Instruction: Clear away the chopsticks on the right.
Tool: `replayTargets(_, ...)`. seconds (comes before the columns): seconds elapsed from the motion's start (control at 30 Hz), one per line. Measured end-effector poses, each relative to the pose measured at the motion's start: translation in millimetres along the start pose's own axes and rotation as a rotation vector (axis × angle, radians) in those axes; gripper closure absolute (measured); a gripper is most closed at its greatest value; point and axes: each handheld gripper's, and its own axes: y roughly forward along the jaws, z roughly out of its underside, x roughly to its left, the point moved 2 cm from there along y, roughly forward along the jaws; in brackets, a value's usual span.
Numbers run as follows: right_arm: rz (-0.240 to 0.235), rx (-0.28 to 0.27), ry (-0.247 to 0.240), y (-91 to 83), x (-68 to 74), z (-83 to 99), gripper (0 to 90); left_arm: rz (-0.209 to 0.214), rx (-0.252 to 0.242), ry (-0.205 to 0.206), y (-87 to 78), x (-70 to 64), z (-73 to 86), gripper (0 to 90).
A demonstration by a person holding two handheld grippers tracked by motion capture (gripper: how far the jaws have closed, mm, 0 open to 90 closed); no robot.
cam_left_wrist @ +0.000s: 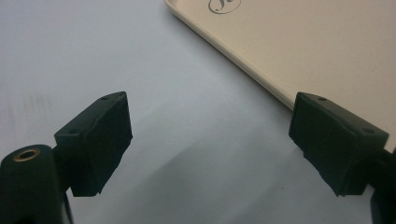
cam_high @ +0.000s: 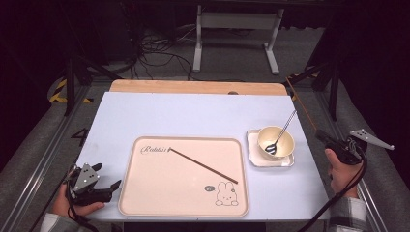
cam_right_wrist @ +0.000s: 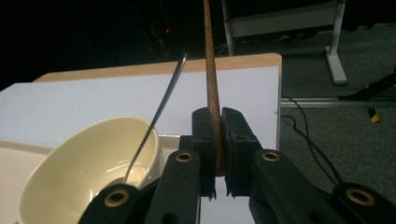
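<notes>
A dark chopstick lies diagonally on the beige tray, which carries a rabbit drawing. My right gripper hovers off the table's right edge, shut on a second brown chopstick that sticks out beyond the jaws, pointing away toward the far edge. Seen in the right gripper view, this gripper sits just right of a cream bowl holding a metal spoon. My left gripper rests open and empty over the table beside the tray's left rim, jaws wide apart.
The bowl with its spoon stands on a square white saucer right of the tray. A wooden strip borders the table's far edge. Beyond it are cables and a white frame's legs on the floor.
</notes>
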Motion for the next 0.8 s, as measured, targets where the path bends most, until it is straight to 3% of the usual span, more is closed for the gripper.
replayTargets(0.3, -0.088, -0.047, -0.045, -10.5, 27.1, -12.9, 85.2, -0.004, 0.004, 0.002, -0.7, -0.4, -0.1, 14.0)
replayTargets(0.37, -0.119, -0.050, -0.073, -12.3, 39.8, -15.4, 85.2, -0.006, -0.002, 0.000, -0.4, 0.3, 0.1, 14.0)
replayTargets(0.4, -0.119, -0.050, -0.073, -12.3, 39.8, -15.4, 85.2, -0.006, -0.002, 0.000, -0.4, 0.3, 0.1, 14.0)
replayTargets(0.8, -0.258, -0.006, -0.195, -4.5, 101.1, -11.6, 85.2, -0.013, -0.006, -0.002, -1.7, 0.6, 0.3, 14.0)
